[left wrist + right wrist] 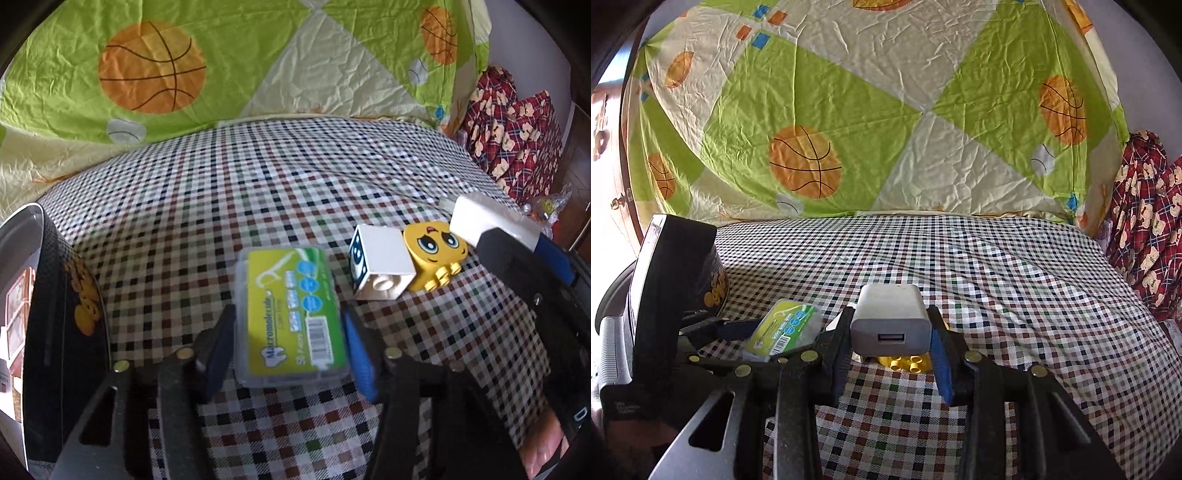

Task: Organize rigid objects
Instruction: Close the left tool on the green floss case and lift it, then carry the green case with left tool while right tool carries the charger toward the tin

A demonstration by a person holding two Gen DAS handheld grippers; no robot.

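My left gripper [290, 332] is shut on a clear floss-pick box with a green label [291, 317], held just above the checked cloth; the box also shows in the right wrist view [785, 328]. My right gripper [890, 339] is shut on a white USB charger [890, 321], which shows at the right of the left wrist view [487, 221]. A white toy block with a blue eye [380, 266] and a yellow face block [436, 254] lie side by side on the cloth. The yellow block [908, 362] lies under the charger.
A black container with yellow print [74, 314] stands at the left, also in the right wrist view [683, 280]. The checked cloth [258, 192] covers the surface. A green basketball quilt [886, 110] rises behind. Red plaid fabric [1145, 229] lies at the right.
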